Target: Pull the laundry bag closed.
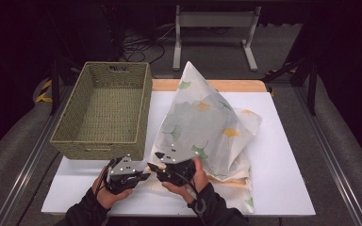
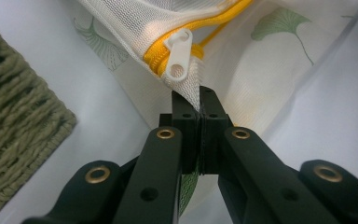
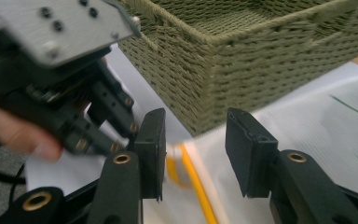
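Laundry bag (image 1: 207, 127), white mesh with ginkgo print, lies heaped mid-board, its lower edge at near edge of white board (image 1: 287, 188). Left gripper (image 2: 199, 109) clenched on mesh corner just below zipper pull (image 2: 178, 53). Right gripper (image 3: 193, 154) released, jaws parted astride yellow zipper (image 3: 193, 179), nothing grasped.

Risks:
- Thin pinch of mesh may slip if right gripper tugs hard.
- Right jaws may miss small pull, catch mesh instead.
- Woven basket (image 1: 106, 110) stands just beside at board's left edge; a knock is likely.
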Available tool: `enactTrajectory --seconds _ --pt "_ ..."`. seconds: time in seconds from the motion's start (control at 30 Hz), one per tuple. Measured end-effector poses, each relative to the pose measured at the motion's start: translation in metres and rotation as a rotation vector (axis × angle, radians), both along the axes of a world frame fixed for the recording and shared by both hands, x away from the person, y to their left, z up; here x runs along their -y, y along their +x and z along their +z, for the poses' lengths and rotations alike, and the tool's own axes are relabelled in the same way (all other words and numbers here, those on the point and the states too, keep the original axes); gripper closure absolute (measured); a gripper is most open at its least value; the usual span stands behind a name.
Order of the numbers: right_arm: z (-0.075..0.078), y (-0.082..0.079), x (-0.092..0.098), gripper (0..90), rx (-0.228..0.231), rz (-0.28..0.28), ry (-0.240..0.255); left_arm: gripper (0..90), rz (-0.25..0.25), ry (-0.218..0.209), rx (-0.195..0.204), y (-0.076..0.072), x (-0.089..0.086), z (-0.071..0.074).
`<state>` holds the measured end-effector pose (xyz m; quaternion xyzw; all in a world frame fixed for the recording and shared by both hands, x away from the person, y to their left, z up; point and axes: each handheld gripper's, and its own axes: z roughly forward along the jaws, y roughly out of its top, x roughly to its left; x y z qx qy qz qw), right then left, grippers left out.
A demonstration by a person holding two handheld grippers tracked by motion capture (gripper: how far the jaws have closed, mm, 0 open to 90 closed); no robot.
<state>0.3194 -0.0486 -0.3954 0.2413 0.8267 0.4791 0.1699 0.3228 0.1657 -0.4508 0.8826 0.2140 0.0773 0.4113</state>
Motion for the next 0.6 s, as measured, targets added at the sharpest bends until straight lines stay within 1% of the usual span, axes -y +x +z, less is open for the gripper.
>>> enactTrajectory --seconds 0.07,0.13,0.23,0.33,0.37,0.4,0.43,0.6 --pt "-0.005 0.007 -0.011 58.2 -0.012 -0.007 -0.014 88.0 0.001 -0.001 0.005 -0.001 0.000 0.000" --pt "-0.009 0.012 -0.019 58.0 -0.015 -0.006 -0.041 87.9 0.007 -0.009 0.000 -0.002 -0.001 0.000" --pt "-0.015 0.016 -0.022 57.7 -0.042 -0.006 -0.067 87.3 0.007 -0.013 0.000 -0.002 -0.003 0.000" --pt "-0.019 0.017 -0.021 57.1 -0.050 -0.006 -0.078 85.6 -0.003 -0.018 0.000 -0.002 -0.004 0.001" --pt "-0.022 0.018 -0.019 56.7 -0.065 -0.004 -0.083 85.6 -0.007 -0.016 -0.001 -0.003 -0.003 0.000" --pt "-0.023 0.018 -0.017 57.6 -0.071 -0.005 -0.089 85.6 -0.014 -0.005 0.010 -0.003 -0.003 0.000" --pt "-0.024 0.018 -0.015 58.1 -0.076 -0.006 -0.087 85.4 -0.015 -0.006 0.010 -0.004 -0.003 0.000" --pt "-0.028 0.016 -0.004 61.9 -0.086 0.003 -0.087 84.0 -0.026 -0.019 -0.004 -0.005 -0.006 0.001"
